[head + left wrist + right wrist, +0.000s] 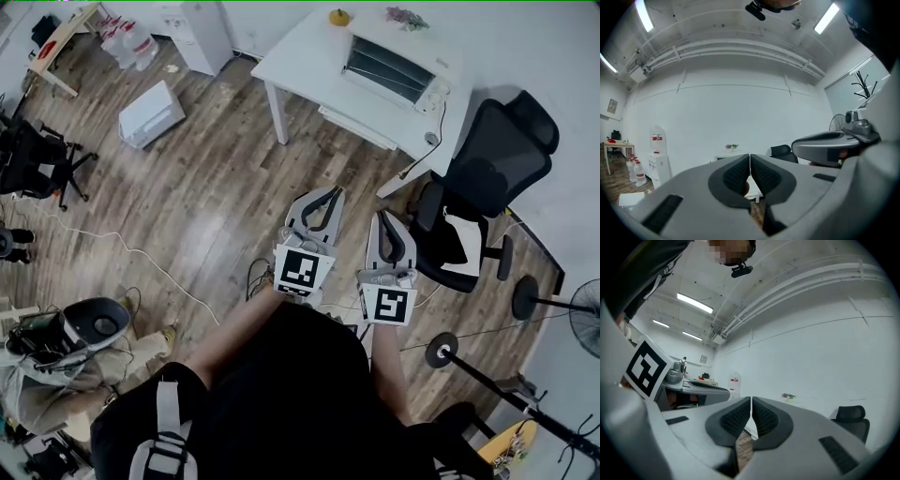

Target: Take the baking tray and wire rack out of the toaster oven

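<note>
Ahead of both grippers, well apart across a stretch of wooden floor (pixel 216 187), stands a white table (pixel 300 56), and the toaster oven (pixel 394 58) sits on its top. A black office chair (pixel 497 159) stands ahead and to the right of the right gripper (pixel 383 217), just beside the table's near corner. The oven's long axis runs crosswise to the line the grippers point along, and its glass front faces back toward them. Thin bars behind the glass are likely the wire rack (pixel 380 67); the baking tray cannot be made out. The door looks closed, though it is small at this range. The right gripper lines up almost straight with the oven and seems the nearer; the left gripper (pixel 328 194) has it ahead and a little to its right. Both are held level, side by side, jaws pressed together with nothing between them. Closing that gap looks like the first job.
</note>
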Demonstrator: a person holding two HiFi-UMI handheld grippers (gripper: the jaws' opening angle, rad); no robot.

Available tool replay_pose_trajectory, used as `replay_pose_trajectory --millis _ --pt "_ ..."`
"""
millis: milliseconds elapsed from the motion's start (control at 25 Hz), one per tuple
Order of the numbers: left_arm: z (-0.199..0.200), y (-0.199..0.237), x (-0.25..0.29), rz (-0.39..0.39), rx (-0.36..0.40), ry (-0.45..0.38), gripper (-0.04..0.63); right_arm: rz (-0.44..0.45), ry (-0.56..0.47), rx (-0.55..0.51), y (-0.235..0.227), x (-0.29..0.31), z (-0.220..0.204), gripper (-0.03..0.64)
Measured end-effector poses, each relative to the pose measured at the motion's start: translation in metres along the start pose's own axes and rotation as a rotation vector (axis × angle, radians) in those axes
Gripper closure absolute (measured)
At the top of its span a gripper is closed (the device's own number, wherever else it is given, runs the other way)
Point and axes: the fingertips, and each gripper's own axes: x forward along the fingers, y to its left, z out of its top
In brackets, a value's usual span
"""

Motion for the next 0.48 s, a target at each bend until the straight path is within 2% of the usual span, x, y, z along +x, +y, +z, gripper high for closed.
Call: replay_pose_trajectory --millis 240,480 --pt "-0.005 0.031 0.019 -0.014 -0.023 0.005 0.565 0.009 0.062 -0.030 0.011 0.033 -0.004 0.584" --pt "-0.009 0.061 0.040 -0.044 -0.041 0.002 0.565 -0.006 0.034 -0.049 0.017 0.071 0.004 0.584"
